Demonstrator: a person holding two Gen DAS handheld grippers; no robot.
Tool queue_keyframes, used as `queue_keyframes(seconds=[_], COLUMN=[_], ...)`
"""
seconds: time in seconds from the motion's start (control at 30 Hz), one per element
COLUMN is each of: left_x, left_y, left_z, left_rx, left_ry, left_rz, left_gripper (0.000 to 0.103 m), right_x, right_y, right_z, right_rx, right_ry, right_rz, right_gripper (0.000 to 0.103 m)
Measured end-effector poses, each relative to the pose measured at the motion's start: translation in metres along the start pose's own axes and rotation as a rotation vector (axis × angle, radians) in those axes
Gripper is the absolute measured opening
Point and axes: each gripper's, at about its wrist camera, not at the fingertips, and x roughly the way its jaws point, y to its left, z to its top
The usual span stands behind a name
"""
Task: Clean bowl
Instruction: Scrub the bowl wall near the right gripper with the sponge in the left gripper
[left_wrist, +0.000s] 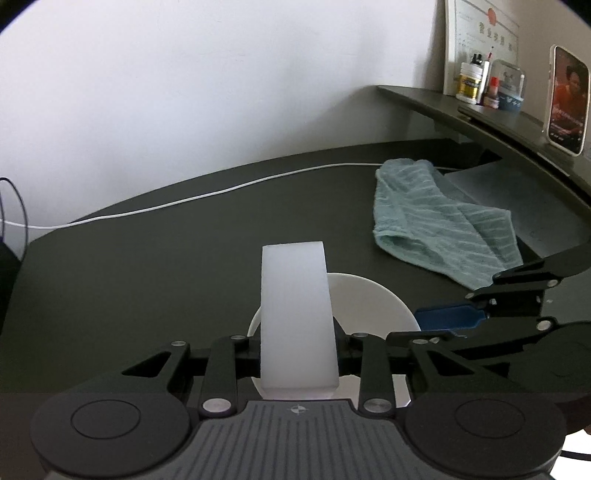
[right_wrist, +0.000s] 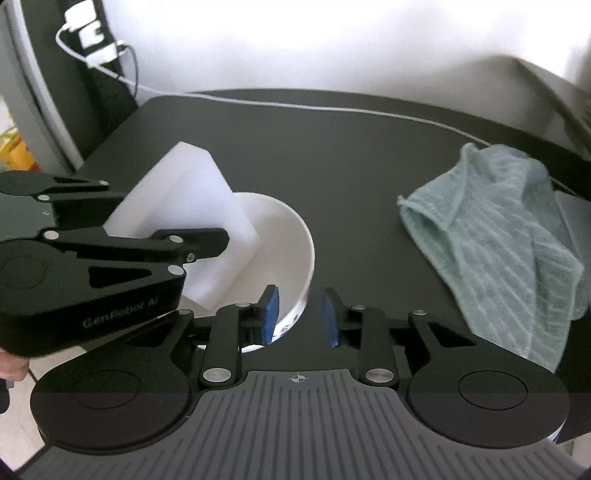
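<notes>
A white bowl (left_wrist: 369, 299) stands on the dark table (left_wrist: 147, 277). My left gripper (left_wrist: 299, 350) is shut on a white sponge block (left_wrist: 295, 295), which reaches down into the bowl (right_wrist: 284, 236). In the right wrist view the same sponge (right_wrist: 184, 184) leans against the bowl's inner left side, held by the left gripper (right_wrist: 164, 210). My right gripper (right_wrist: 300, 315) is open and straddles the near rim: one blue pad sits inside the bowl, the other outside with a small gap. It also shows in the left view as the right gripper (left_wrist: 432, 328).
A crumpled light-green towel (right_wrist: 498, 240) lies to the right of the bowl, partly on a translucent sheet (left_wrist: 517, 195). A white cable (left_wrist: 221, 192) runs along the table's far edge. A raised shelf (left_wrist: 461, 110) at the right carries bottles and a lit phone (left_wrist: 567, 99).
</notes>
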Motion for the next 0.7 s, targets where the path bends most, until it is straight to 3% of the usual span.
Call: queue_keyframes(seconds=[0.17, 0.27, 0.43, 0.57, 0.63, 0.7], left_x=[-0.007, -0.012, -0.012, -0.005, 0.003, 0.007], left_y=[0.004, 0.008, 0.002, 0.000, 0.003, 0.005], left_z=[-0.003, -0.005, -0.003, -0.001, 0.003, 0.004], left_rx=[-0.025, -0.067, -0.051, -0.015, -0.027, -0.035], left_ry=[0.015, 0.021, 0.007, 0.012, 0.010, 0.006], left_rz=[-0.023, -0.045, 0.005, 0.004, -0.013, -0.013], left_gripper=[0.031, 0.030, 0.030, 0.030, 0.030, 0.031], right_x=[0.009, 0.017, 0.015, 0.005, 0.002, 0.000], right_y=[0.010, 0.006, 0.000, -0.013, -0.016, -0.015], right_z=[0.009, 0.021, 0.025, 0.014, 0.008, 0.004], right_rx=[-0.188, -0.222, -0.129, 0.005, 0.043, 0.052], right_ry=[-0.040, -0.041, -0.027, -0.019, -0.016, -0.022], right_rz=[-0.104, -0.086, -0.071, -0.022, 0.000, 0.013], right_gripper=[0.023, 0.025, 0.032, 0.033, 0.032, 0.022])
